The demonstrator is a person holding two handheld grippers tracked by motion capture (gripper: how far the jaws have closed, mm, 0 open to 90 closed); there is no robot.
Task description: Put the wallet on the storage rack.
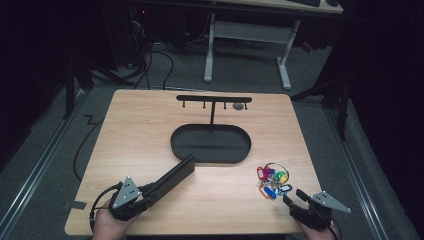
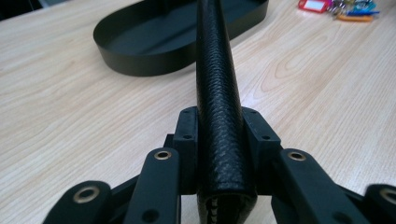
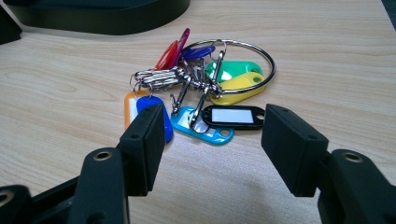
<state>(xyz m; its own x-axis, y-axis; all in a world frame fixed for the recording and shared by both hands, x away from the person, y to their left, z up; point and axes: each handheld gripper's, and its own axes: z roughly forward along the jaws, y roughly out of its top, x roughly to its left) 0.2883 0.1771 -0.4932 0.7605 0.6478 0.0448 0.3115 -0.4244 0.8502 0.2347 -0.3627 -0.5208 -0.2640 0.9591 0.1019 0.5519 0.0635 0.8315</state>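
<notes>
A long black leather case (image 1: pixel 172 177) (image 2: pixel 217 93) is clamped on edge in my left gripper (image 1: pixel 145 196) (image 2: pixel 219 135), which is shut on it near the table's front left. The case points toward the black oval tray (image 1: pixel 210 144) (image 2: pixel 140 51). A bunch of coloured key tags on a metal ring (image 1: pixel 271 181) (image 3: pixel 205 88) lies at the front right. My right gripper (image 1: pixel 295 197) (image 3: pixel 210 140) stands open just short of the tags, with nothing between its fingers.
The oval tray carries a post with a hook bar (image 1: pixel 214 99) across its top. A small grey disc (image 1: pixel 238 106) lies behind the bar. The wooden table (image 1: pixel 140 130) ends close in front of both hands. Cables and a desk frame (image 1: pixel 247 45) lie on the floor beyond.
</notes>
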